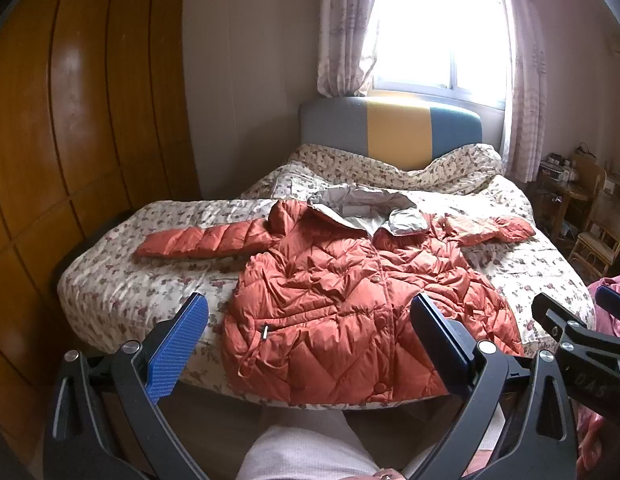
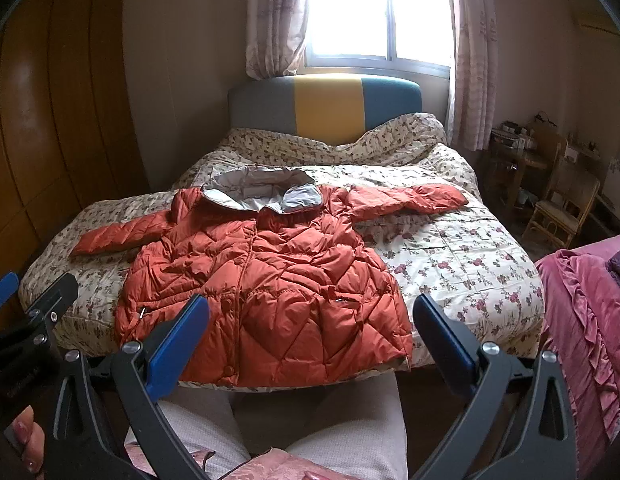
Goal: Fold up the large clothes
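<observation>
Ahead on bed (image 1: 121,280), jacket (image 1: 350,300) lies flat beyond both grippers' spread, empty fingers (image 1: 177,344).

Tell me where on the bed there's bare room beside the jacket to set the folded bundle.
The widest bare quilt lies right of the orange jacket, below its right sleeve. A narrower strip sits under the left sleeve. It is crowded by the headboard, where bedding is bunched behind the hood. Both tongs hang open, short of the bed.

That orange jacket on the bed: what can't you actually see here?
- Orange puffer jacket: hem partly hidden by the left gripper fingers in the left wrist view.
- Its back: face-down on the bed.
- Window: overexposed in both views.
- Corner table items: too small.
</observation>
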